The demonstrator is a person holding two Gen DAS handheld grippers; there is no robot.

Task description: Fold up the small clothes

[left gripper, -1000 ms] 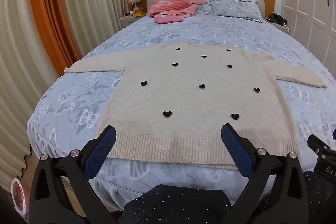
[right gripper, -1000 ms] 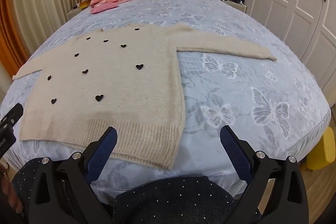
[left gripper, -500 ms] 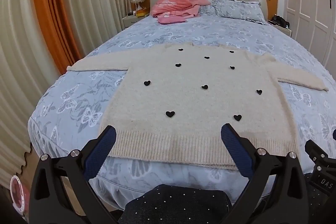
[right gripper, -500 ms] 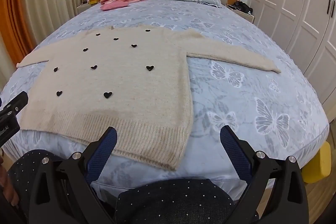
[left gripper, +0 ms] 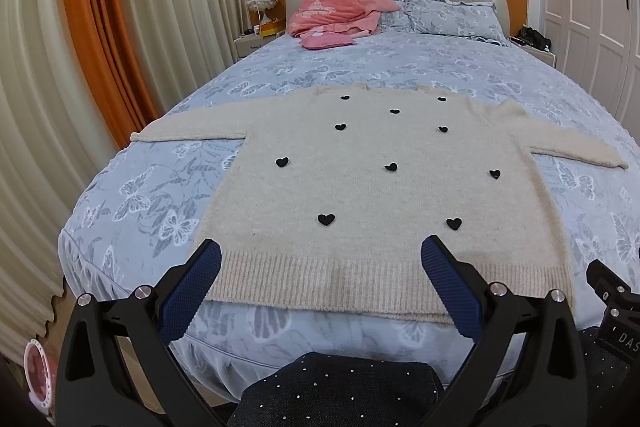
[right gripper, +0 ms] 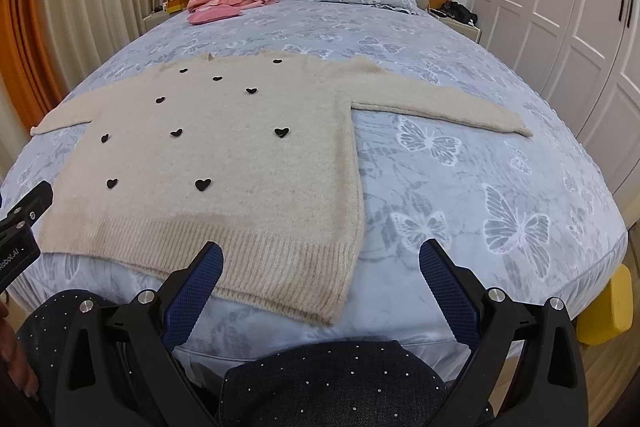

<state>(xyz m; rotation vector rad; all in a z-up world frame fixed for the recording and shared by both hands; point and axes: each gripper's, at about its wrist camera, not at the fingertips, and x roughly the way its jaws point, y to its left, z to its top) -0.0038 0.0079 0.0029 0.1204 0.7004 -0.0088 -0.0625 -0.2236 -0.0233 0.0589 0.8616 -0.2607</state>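
A cream knit sweater [left gripper: 384,187] with small black hearts lies flat and spread out on the blue butterfly bedspread [left gripper: 136,203], sleeves out to both sides, ribbed hem at the near edge. It also shows in the right wrist view [right gripper: 224,163]. My left gripper [left gripper: 320,255] is open and empty, held above the hem. My right gripper [right gripper: 320,255] is open and empty, over the hem's right corner and the bedspread [right gripper: 480,187]. Neither touches the sweater.
A pink garment pile [left gripper: 340,11] and a pillow [left gripper: 452,19] lie at the headboard. Curtains [left gripper: 80,67] hang on the left, white wardrobe doors [right gripper: 560,11] on the right. A yellow object [right gripper: 608,311] sits on the floor by the bed's right corner.
Both grippers have tilted upward a little, so more of the wall and headboard shows. The sweater has not moved. Both grippers stay open.
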